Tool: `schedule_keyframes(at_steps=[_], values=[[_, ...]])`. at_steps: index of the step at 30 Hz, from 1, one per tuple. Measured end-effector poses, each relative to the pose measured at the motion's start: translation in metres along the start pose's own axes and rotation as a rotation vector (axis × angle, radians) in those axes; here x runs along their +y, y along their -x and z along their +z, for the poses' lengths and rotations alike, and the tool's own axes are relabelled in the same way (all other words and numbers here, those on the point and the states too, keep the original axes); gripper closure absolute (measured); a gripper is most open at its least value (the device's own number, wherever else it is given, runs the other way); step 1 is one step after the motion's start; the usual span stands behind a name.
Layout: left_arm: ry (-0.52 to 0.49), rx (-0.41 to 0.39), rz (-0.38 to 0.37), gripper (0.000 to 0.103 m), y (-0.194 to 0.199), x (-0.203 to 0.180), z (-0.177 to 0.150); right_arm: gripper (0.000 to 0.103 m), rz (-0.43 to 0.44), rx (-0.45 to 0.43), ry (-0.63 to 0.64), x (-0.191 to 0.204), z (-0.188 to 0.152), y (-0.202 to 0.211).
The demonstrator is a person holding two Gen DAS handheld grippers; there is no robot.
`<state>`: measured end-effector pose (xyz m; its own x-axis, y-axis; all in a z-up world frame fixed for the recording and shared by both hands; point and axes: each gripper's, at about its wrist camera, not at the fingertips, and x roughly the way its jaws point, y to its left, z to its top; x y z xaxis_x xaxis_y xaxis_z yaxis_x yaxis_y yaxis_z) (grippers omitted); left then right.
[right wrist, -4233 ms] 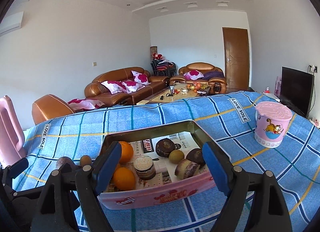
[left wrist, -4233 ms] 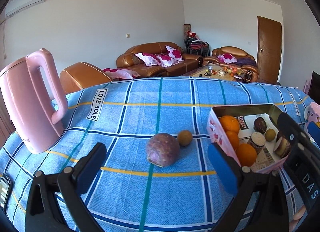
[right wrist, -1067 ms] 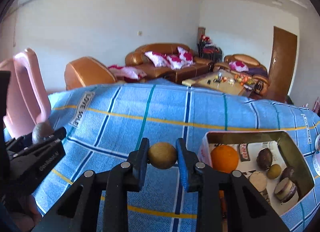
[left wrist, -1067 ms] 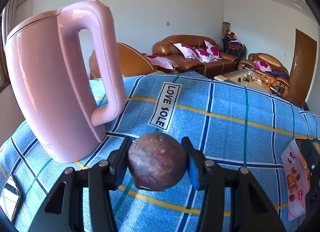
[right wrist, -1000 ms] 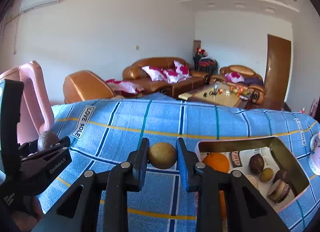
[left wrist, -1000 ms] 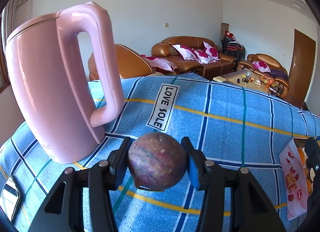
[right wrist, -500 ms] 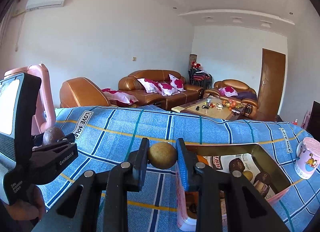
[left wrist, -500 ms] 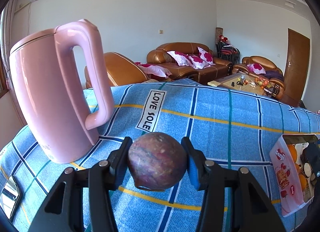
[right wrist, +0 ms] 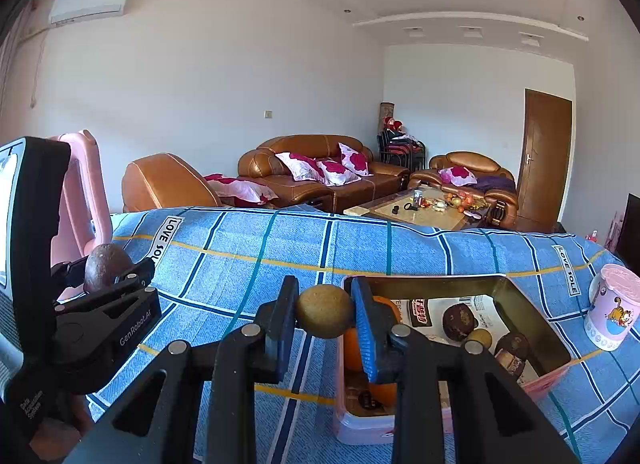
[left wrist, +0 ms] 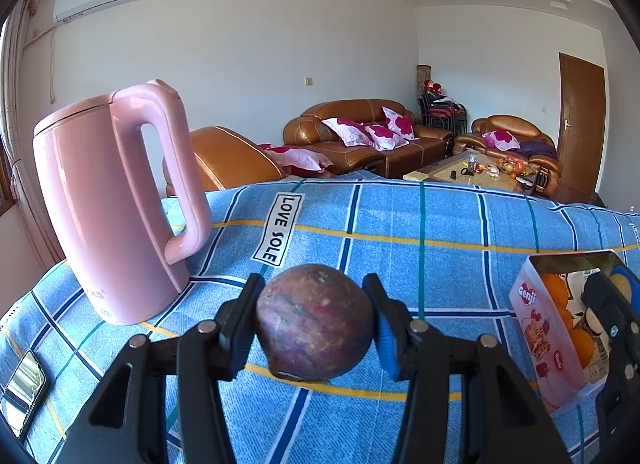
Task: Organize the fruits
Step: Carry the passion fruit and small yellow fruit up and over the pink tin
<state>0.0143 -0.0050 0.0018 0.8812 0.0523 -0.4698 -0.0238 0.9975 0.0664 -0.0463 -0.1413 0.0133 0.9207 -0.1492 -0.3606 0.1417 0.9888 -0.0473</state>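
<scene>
My left gripper (left wrist: 315, 318) is shut on a large purple passion fruit (left wrist: 315, 322), held above the blue checked tablecloth. It also shows in the right wrist view (right wrist: 105, 264) at the left. My right gripper (right wrist: 324, 314) is shut on a small yellow-brown round fruit (right wrist: 324, 316), held over the near left end of the pink box (right wrist: 550, 376). The box holds oranges (right wrist: 354, 348), dark fruits and other items. In the left wrist view the box (left wrist: 538, 328) sits at the right with the right gripper above it.
A pink kettle (left wrist: 116, 203) stands at the table's left. A phone (left wrist: 22, 390) lies at the near left edge. A pink cup (right wrist: 612, 308) stands right of the box. Sofas and a coffee table lie beyond the far table edge.
Both grippers closed on their fruits and lifted them off the cloth. In the last second both have moved right and up toward the box; the right one now hangs over its left end.
</scene>
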Motion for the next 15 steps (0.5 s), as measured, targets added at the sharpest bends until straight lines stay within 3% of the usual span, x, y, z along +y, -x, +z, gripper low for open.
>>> schedule_keyframes(at_steps=[15], values=[[0.0, -0.007, -0.022, 0.051, 0.018, -0.018, -0.007, 0.074, -0.013, 0.008, -0.008, -0.022, -0.006, 0.009]])
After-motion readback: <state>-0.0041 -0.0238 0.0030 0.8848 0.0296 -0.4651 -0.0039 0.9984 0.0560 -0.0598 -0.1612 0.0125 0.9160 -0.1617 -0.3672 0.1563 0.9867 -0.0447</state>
